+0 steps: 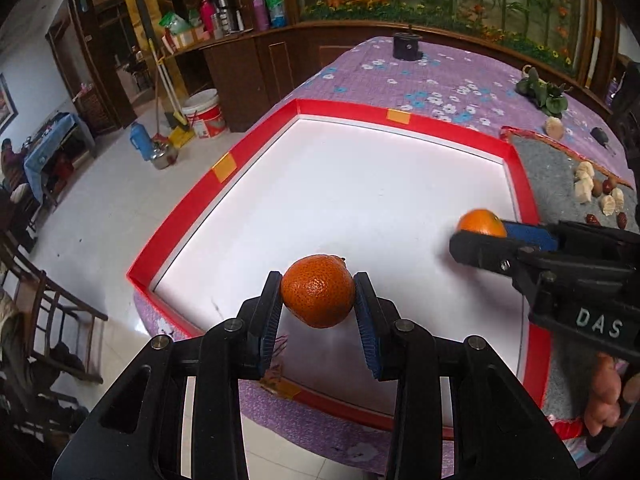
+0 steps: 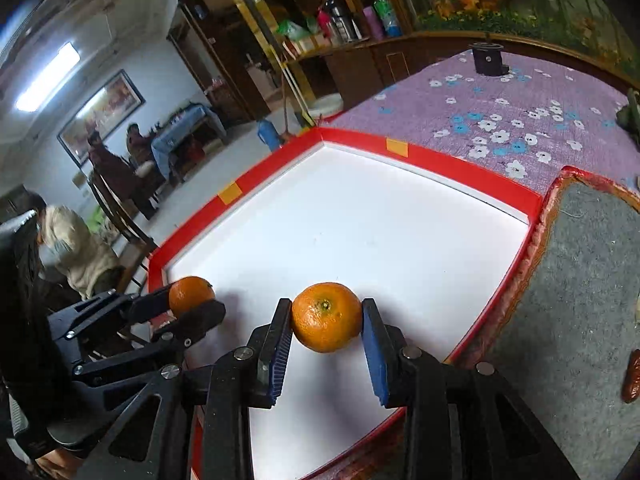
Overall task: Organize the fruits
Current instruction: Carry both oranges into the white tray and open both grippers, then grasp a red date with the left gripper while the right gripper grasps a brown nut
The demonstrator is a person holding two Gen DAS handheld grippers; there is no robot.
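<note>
I hold a piece of fruit in each of my grippers, both above the white floor of the red-rimmed tray (image 1: 256, 151). My left gripper (image 1: 318, 292) pinches a dark orange tangerine (image 1: 318, 291) between its blue pads, one pad pressed against each side, the fruit lifted clear of the white surface near the tray's near edge. My right gripper (image 2: 326, 318) clamps a lighter orange (image 2: 326, 317) the same way, its green stem scar turned up toward my camera, and it hangs over the near part of the tray too. From my left camera I see the right gripper coming in from the right side with its orange partly hidden behind the black finger; from my right camera the left gripper sits low on the left with its tangerine just beside the tray's left rim. The two fruits are apart, not touching. The tray lies on a purple flowered tablecloth (image 1: 440, 80). To the right of the tray lies a grey mat (image 2: 580, 280) with small pale and reddish pieces (image 1: 592, 196) on it; I cannot tell what they are.
</note>
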